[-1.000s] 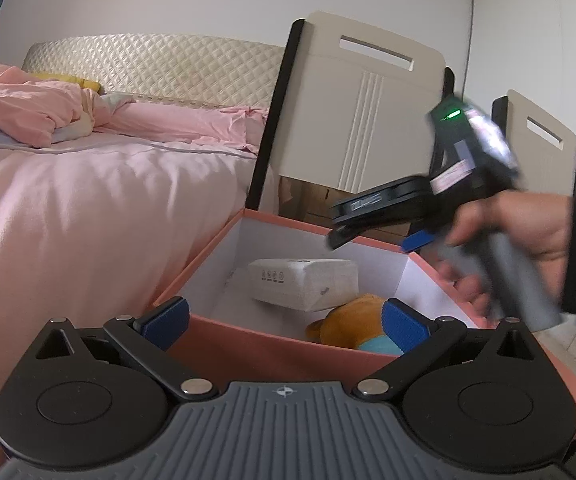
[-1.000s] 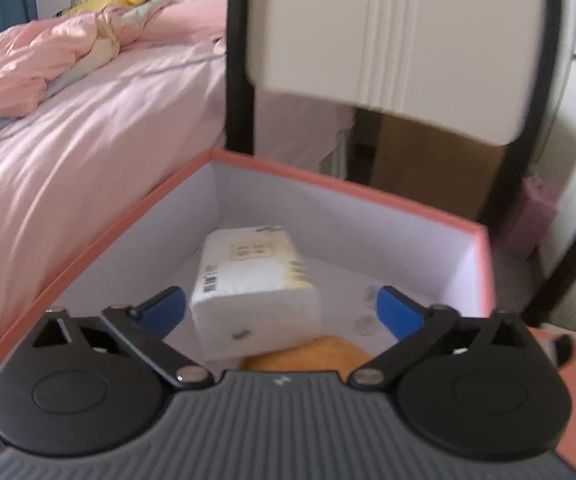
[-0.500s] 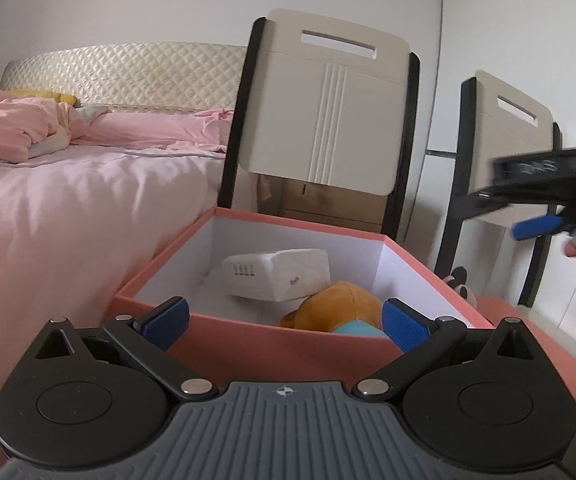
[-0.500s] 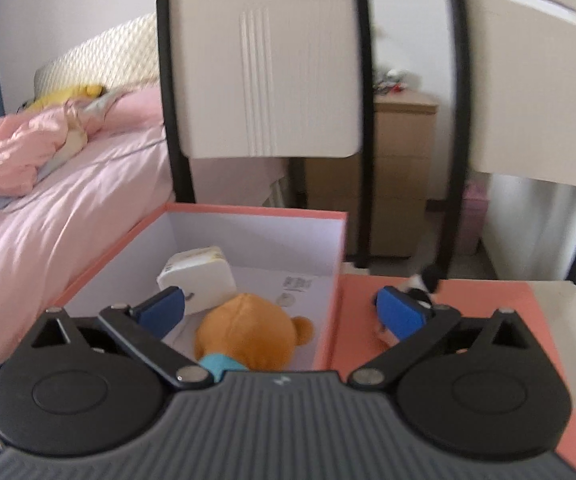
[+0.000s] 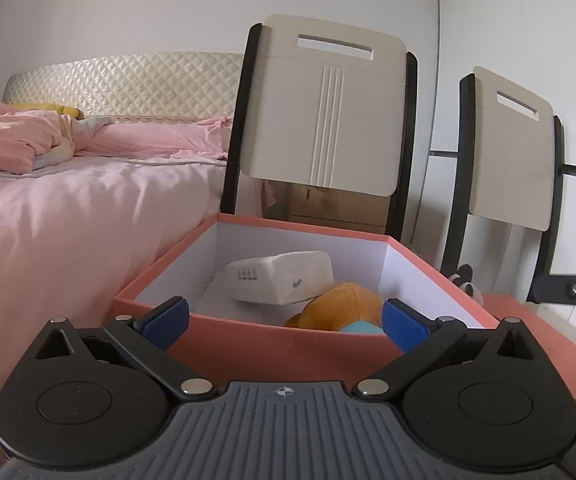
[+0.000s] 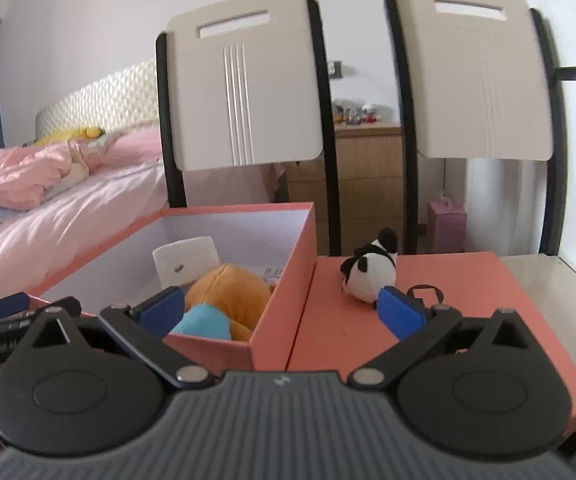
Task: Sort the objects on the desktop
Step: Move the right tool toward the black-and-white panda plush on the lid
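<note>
A salmon box (image 5: 223,334) (image 6: 279,312) stands open and holds a white tissue pack (image 5: 283,276) (image 6: 185,258) and an orange plush toy (image 5: 340,306) (image 6: 227,292). A black-and-white panda plush (image 6: 370,270) sits on the salmon lid (image 6: 468,280) to the right of the box; only its top shows in the left wrist view (image 5: 466,282). My left gripper (image 5: 283,322) is open and empty in front of the box. My right gripper (image 6: 279,310) is open and empty, near the box's right wall, with the panda just beyond its right finger.
Two folding chairs (image 5: 324,120) (image 6: 484,76) stand behind the box. A bed with pink covers (image 5: 67,208) lies to the left. A wooden nightstand (image 6: 368,176) and a pink bag (image 6: 446,220) are behind the chairs. A pale desk surface (image 6: 544,276) runs to the right.
My right gripper has drawn back out of the box and swung right, so the lid and panda now show. My left gripper has pulled back a little. Both stay open.
</note>
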Action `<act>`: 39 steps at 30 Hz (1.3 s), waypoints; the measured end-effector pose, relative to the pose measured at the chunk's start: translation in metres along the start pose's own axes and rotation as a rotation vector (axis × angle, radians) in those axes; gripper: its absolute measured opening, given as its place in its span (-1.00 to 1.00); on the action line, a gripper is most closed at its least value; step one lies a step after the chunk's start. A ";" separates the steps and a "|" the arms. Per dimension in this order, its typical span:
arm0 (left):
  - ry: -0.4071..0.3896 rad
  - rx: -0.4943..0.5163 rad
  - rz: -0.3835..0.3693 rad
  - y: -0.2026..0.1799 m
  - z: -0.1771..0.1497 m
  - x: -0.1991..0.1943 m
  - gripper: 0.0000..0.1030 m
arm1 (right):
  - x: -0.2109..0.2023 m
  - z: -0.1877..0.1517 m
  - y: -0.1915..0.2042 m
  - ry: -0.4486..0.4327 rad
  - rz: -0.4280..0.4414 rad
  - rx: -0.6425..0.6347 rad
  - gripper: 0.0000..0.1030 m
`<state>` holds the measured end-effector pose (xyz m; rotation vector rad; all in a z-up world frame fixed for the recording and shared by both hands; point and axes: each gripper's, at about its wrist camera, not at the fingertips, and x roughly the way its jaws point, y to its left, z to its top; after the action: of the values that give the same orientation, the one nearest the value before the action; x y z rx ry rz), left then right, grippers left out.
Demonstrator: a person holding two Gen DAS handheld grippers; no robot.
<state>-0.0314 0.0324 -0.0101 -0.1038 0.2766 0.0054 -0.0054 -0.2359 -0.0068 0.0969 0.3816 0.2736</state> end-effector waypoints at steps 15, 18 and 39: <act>-0.003 0.035 0.005 -0.003 -0.001 -0.002 1.00 | -0.026 -0.023 0.010 -0.052 0.019 0.014 1.00; -0.002 0.042 0.012 -0.001 -0.001 -0.001 1.00 | -0.021 -0.032 0.012 -0.029 0.019 0.064 1.00; 0.002 0.067 0.010 -0.007 -0.005 -0.003 1.00 | -0.022 -0.038 0.012 -0.062 -0.041 0.124 1.00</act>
<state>-0.0354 0.0251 -0.0135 -0.0358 0.2793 0.0058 -0.0422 -0.2291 -0.0324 0.2186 0.3386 0.2056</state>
